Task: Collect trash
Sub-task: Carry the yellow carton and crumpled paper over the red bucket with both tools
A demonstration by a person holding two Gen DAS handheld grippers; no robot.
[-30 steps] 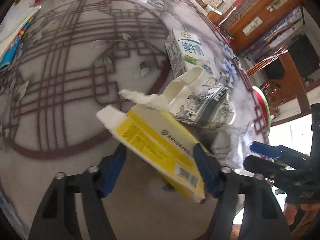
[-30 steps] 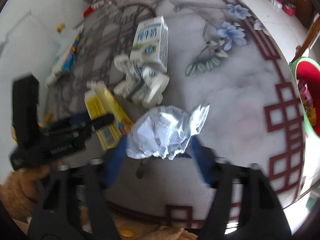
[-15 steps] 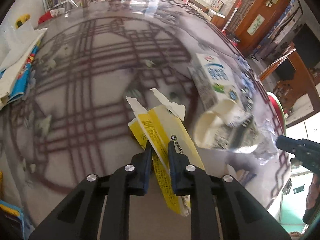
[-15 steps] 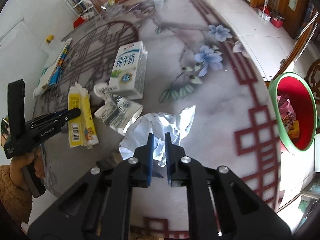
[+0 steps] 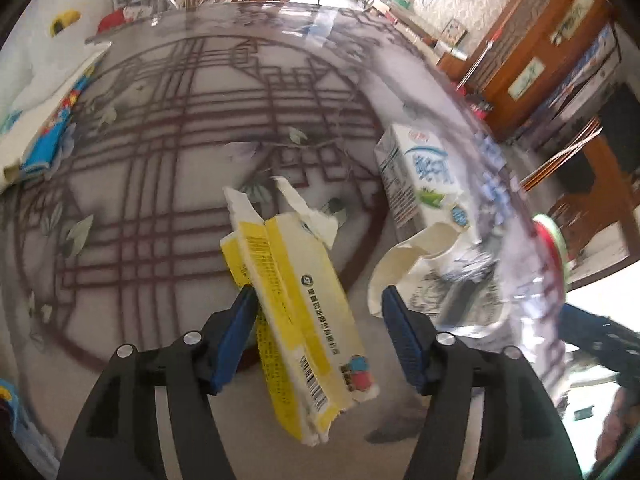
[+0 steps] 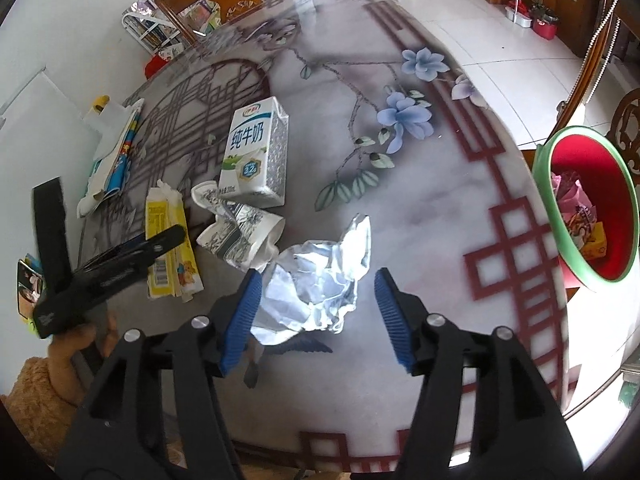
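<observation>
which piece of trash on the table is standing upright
The white and blue milk carton stands upright. The yellow box lies flat, the crushed paper cup lies on its side, and the crumpled foil is just a loose wad.

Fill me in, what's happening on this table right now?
A person with two handheld grippers is clearing trash. The left gripper is open around a flattened yellow carton; the right gripper is open around crumpled foil. A milk carton and crushed paper cup lie on the table. The red bin already holds wrappers.
</observation>
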